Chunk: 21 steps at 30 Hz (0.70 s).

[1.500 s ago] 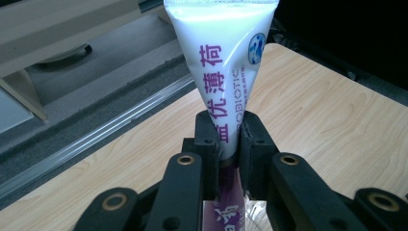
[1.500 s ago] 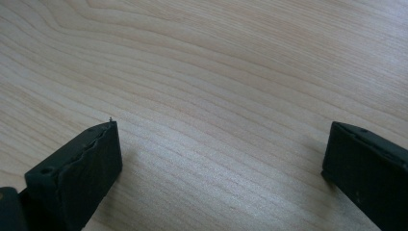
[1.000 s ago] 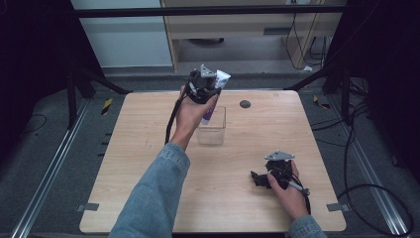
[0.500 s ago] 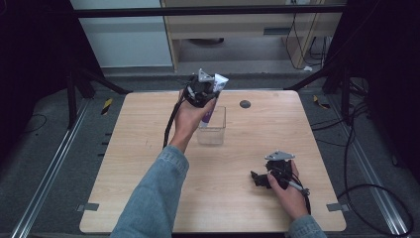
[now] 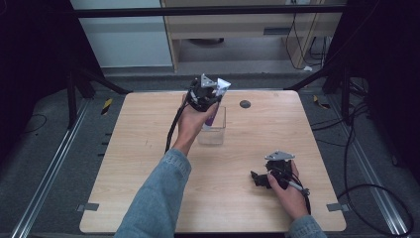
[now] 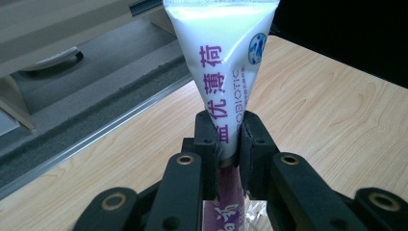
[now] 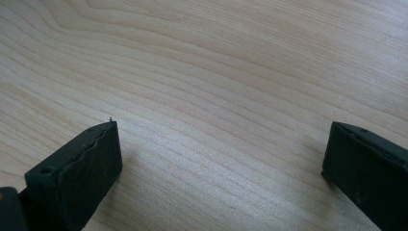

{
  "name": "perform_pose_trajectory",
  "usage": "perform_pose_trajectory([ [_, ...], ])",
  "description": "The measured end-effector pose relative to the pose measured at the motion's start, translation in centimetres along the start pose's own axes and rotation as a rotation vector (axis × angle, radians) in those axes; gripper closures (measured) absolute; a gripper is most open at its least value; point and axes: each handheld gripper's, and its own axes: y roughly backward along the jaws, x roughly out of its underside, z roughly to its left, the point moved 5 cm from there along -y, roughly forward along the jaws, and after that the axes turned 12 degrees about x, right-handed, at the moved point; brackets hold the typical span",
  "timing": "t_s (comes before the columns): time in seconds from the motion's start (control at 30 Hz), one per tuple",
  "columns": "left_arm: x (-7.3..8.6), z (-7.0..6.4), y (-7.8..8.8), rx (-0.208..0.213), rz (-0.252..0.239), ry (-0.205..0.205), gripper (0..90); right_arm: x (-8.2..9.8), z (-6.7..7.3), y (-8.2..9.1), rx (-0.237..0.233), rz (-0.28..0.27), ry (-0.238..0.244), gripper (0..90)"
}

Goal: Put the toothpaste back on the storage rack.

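The high view shows the left gripper (image 5: 214,91) raised above a clear square container (image 5: 212,126) that stands near the middle of the far half of the wooden surface (image 5: 138,148). A white and purple tube (image 5: 213,116) hangs from this gripper into the container; at this range its print cannot be read and the contact at the jaws cannot be resolved.

The left gripper view supplies that detail. The left gripper's (image 6: 230,139) two black jaws are clamped on the tube (image 6: 221,72) at its narrow part, with the pads pressing on both sides. The wide, flat white end of the tube rises beyond the jaws and carries purple characters and a small blue emblem. The purple lower part of the tube and a crinkled clear edge appear below the jaws, between the gripper links.

The high view places the right gripper (image 5: 257,178) low on the near right of the surface, well apart from the container, with its jaws pointing toward the left. The right gripper view (image 7: 221,159) shows what the high view cannot: the jaws stand wide apart, released, with bare wood grain between them.

A small dark round disc (image 5: 244,104) lies on the surface near the far edge, to the right of the container.
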Motion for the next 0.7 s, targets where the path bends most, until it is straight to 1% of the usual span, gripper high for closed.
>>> perform_pose_trajectory([
  [0.17, 0.2, -0.1, -0.2, 0.002, -0.007, -0.007, 79.3, 0.0, 0.0, 0.0, 0.0, 0.001, 0.0, 0.3],
  [0.43, 1.0, -0.2, -0.9, 0.006, -0.001, -0.003, 79.3, 0.0, 0.0, 0.0, 0.001, -0.002, 0.002, 0.3],
  [0.7, 1.4, -0.3, -1.2, 0.008, 0.006, -0.009, 79.3, 0.0, 0.0, 0.0, 0.001, -0.002, 0.001, 0.3],
])
